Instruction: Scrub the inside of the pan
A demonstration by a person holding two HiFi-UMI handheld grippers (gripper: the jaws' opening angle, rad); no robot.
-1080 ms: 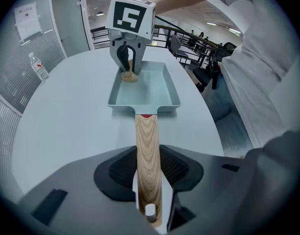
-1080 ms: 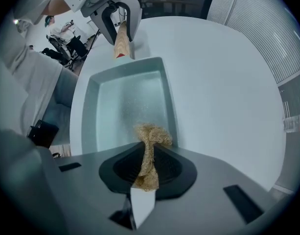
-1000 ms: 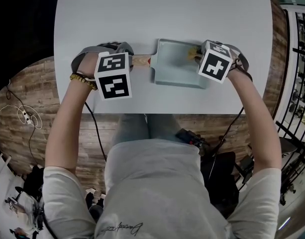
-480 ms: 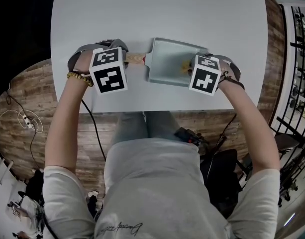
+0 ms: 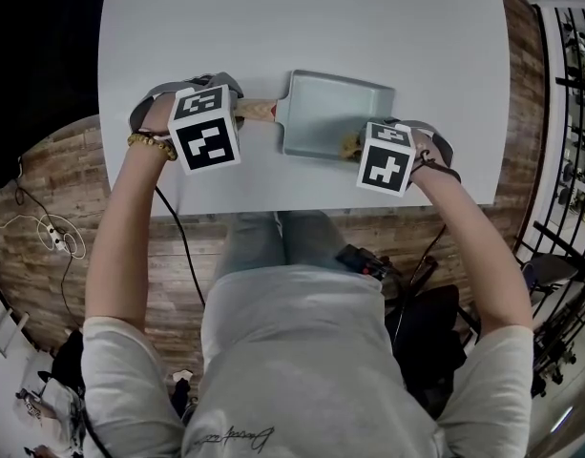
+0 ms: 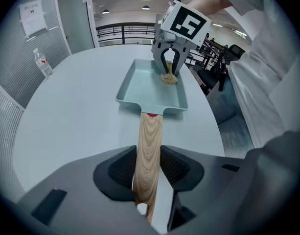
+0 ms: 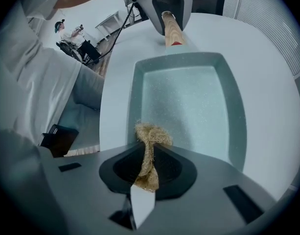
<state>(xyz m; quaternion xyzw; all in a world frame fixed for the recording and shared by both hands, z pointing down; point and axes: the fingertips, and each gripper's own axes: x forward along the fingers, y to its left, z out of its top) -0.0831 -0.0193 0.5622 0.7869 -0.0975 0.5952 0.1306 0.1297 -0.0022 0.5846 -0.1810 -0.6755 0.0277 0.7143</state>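
Note:
A pale teal rectangular pan (image 5: 332,111) lies on the white table, its wooden handle (image 5: 257,111) pointing left. My left gripper (image 5: 237,113) is shut on that handle (image 6: 149,146), both pads pressing its sides. My right gripper (image 5: 361,146) is shut on a tan fibrous scrubber (image 5: 350,144), which sits at the pan's near right corner. In the right gripper view the scrubber (image 7: 150,140) pokes out of the jaws over the pan's near wall, above the speckled floor (image 7: 186,104). The left gripper view shows the right gripper (image 6: 170,67) pressing the scrubber (image 6: 168,78) down into the pan (image 6: 150,89).
The table's near edge (image 5: 273,212) runs close below both grippers. A water bottle (image 6: 43,62) stands at the table's far side in the left gripper view. A seated person (image 7: 74,33) and cables are beyond the table.
My right gripper has drawn the scrubber from the far right of the pan toward me, to the near right corner. The left gripper keeps its hold on the handle.

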